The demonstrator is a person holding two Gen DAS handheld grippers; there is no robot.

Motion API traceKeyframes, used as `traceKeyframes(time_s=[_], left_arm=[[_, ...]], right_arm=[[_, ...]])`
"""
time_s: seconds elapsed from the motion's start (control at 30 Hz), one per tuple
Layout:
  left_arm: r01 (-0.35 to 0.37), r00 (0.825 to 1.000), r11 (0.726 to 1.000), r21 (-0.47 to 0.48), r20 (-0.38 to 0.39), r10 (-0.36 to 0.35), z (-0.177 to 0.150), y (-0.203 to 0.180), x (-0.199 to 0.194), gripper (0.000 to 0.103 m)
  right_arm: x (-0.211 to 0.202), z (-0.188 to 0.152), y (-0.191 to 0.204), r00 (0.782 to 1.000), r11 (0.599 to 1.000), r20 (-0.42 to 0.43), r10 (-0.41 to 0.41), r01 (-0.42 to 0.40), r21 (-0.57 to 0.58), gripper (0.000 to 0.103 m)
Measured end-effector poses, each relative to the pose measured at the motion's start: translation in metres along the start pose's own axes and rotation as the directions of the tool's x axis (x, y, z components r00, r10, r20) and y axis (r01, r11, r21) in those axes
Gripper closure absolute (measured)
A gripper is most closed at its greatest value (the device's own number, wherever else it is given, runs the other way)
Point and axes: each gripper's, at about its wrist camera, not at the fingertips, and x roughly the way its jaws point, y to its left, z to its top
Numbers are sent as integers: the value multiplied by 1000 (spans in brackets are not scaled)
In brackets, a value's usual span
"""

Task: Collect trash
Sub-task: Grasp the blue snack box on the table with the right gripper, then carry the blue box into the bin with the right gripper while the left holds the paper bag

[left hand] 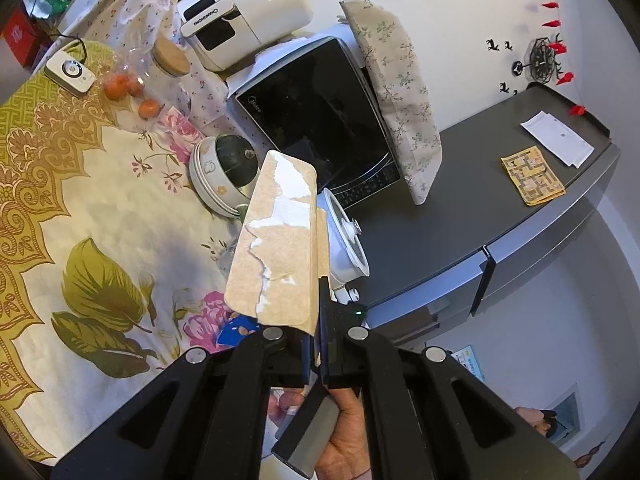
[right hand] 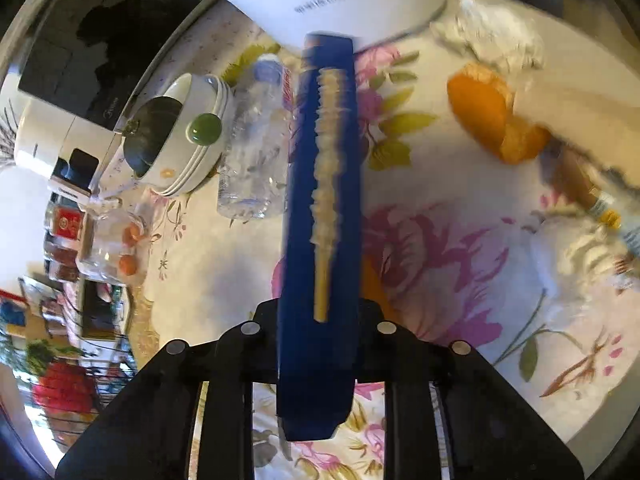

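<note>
Your left gripper (left hand: 308, 188) is clenched on nothing, parked above the floral tablecloth (left hand: 120, 208), while your down-tilted right gripper (right hand: 328, 44), jaws together, grasp unclear, sits between uncollected trash: crushed clear plastic bottle (right hand: 256, 140) and curled orange peel (right hand: 492, 120).

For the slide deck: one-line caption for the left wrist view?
Left gripper shut on torn cardboard piece above floral tablecloth.

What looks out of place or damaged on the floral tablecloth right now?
Orange peel lies loose on the tablecloth beside crumpled tissue, and a plastic bottle lies on its side by the bowls. The left gripper's cardboard piece is torn.
</note>
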Motion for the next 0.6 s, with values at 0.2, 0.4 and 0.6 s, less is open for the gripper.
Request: traceKeyframes(time_s=[0.2,0.4,0.6], left_arm=[[0,1000,1000,4,5,0,-1,-1,0,100],[-2,1000,1000,15,6,2,-2,-3,-1,100],[-8,1000,1000,24,0,8,-5,-6,1,100]], right_arm=[[-16,-3,7,999,999,30,20,-18,-43,83],[-39,1,12,997,996,73,24,-18,-83,83],[-72,4,13,991,991,125,48,-31,-130,83]])
